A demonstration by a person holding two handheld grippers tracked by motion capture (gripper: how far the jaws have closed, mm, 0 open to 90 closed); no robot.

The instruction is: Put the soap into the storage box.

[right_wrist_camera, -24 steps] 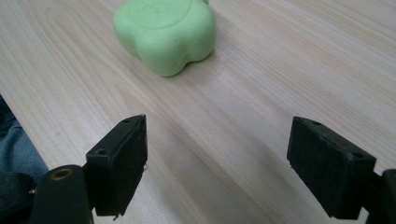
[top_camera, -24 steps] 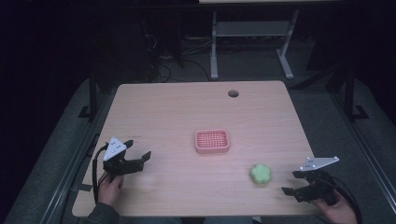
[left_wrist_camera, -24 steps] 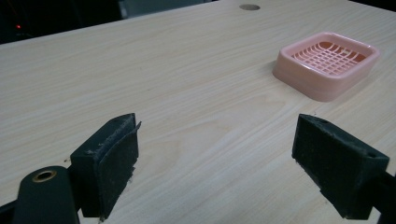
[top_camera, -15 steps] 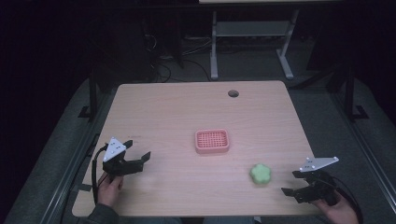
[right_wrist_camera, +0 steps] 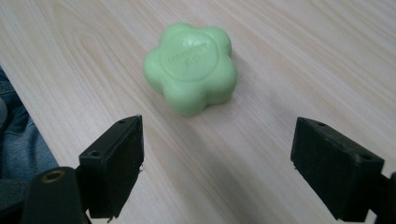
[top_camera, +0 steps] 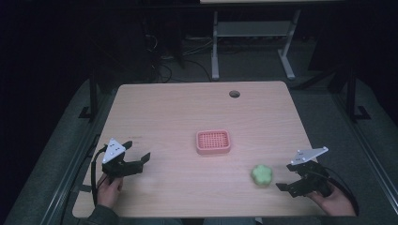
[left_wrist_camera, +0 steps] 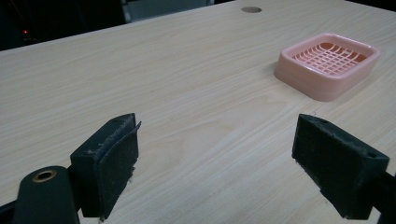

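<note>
Approach step: my right gripper (right_wrist_camera: pixel 217 154), fingers spread, faces the green flower-shaped soap bar (right_wrist_camera: pixel 190 67); next I close in. Left gripper (left_wrist_camera: pixel 224 163), spread, idles left of the soap.

Bare table (top_camera: pixel 164 117) lies between the right gripper (right_wrist_camera: pixel 217 158) and the green soap (right_wrist_camera: pixel 190 67) at its twelve o'clock. The pink dish (top_camera: pixel 213 142) stands at table centre.

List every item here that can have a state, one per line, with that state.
green flower-shaped soap: lying flat on the table, stamped face up, free of both grippers.
pink soap dish: upright, empty, mid-table.
left gripper: jaws open wide, holding nothing, pointed toward the dish.
right gripper: jaws open wide, holding nothing, just short of the soap.
</note>
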